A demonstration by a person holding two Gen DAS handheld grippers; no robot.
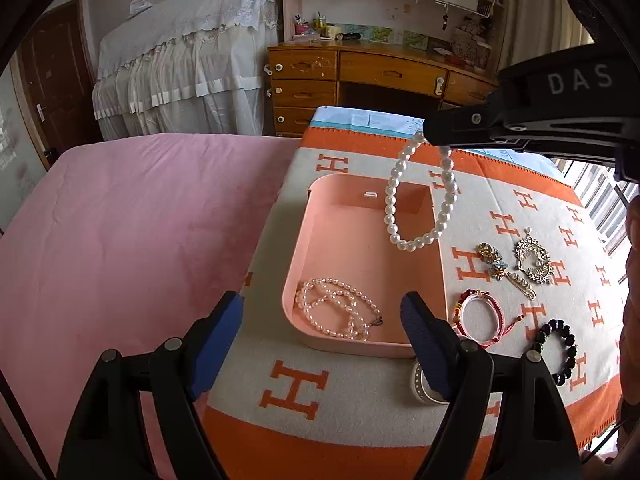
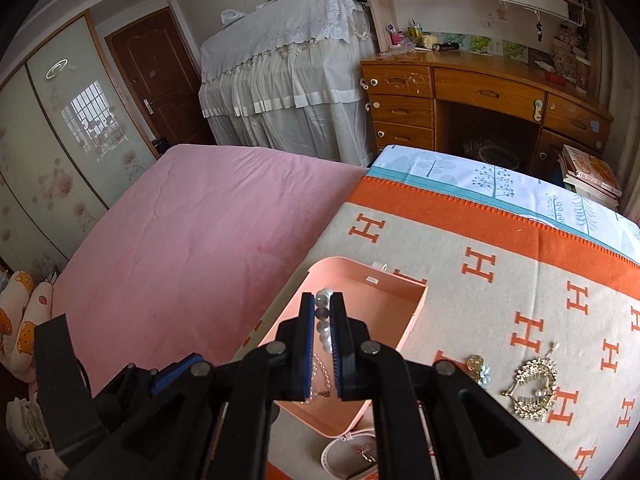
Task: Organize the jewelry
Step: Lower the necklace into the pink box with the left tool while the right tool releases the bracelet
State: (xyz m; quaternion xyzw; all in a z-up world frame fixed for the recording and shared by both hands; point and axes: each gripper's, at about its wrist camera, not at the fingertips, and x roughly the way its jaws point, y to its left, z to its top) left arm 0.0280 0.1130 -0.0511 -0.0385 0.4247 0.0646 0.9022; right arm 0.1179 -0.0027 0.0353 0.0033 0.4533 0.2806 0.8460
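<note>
Now my right gripper [image 2: 322,320] is clenched on the pearl bracelet [image 1: 420,196], hanging above the pink box [image 1: 360,276]; my left gripper [image 1: 320,344] waits released. Next I lower it and let go.

White round-bead pearl bracelet [image 1: 420,196]: suspended as open loop above tray. Pink rectangular plastic tray [image 1: 304,248]: flat on blanket, containing pale pink pearl necklace [image 1: 340,312] coiled at near corner.

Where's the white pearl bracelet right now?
In the left wrist view the white pearl bracelet hangs from the right gripper, above the far right part of the pink tray.
</note>
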